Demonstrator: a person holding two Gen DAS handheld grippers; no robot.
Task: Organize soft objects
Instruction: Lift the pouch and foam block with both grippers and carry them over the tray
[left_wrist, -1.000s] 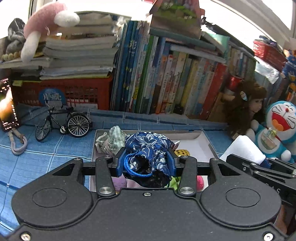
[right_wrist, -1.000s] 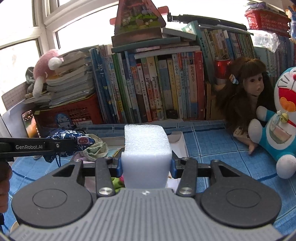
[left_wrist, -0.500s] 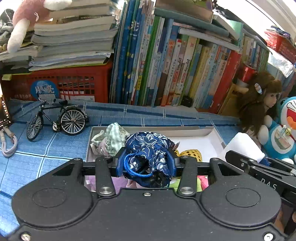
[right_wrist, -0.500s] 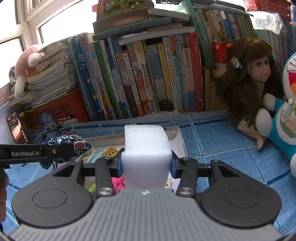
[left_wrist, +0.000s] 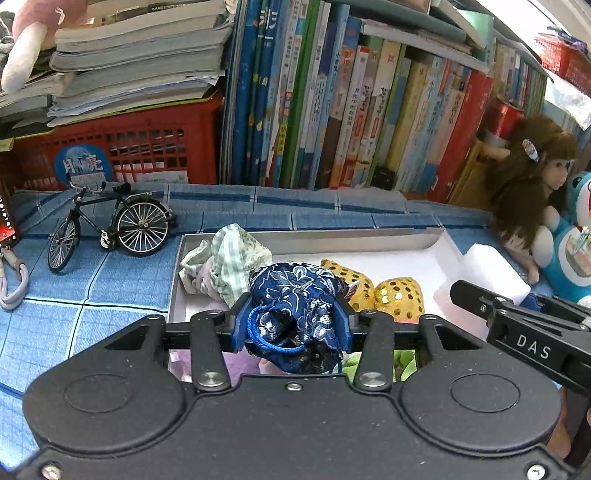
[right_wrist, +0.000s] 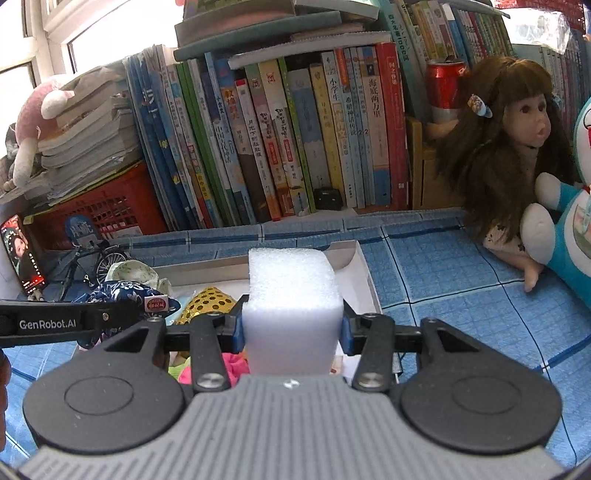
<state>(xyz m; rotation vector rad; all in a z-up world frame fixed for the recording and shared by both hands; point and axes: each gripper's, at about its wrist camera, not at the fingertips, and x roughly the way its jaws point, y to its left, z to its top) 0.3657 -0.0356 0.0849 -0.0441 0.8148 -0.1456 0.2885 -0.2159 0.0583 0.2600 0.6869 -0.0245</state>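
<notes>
Left gripper (left_wrist: 291, 326) clamped on blue pouch (left_wrist: 295, 310), right gripper (right_wrist: 291, 328) on foam block (right_wrist: 291, 302); crowded box (left_wrist: 369, 242), risk of spillover on release.

Right gripper (right_wrist: 291, 328) clamped on white foam block (right_wrist: 292, 310), over white tray (right_wrist: 364, 273). Left gripper (right_wrist: 122, 312) at 9 o'clock, gripping blue floral pouch (right_wrist: 118, 293). Doll (right_wrist: 513, 155) at 2 o'clock.

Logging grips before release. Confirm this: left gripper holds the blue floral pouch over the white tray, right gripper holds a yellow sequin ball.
One error: the right gripper holds a white foam block, per the right wrist view. The sequin balls lie in the white tray. Left gripper and blue floral pouch are correct.
</notes>
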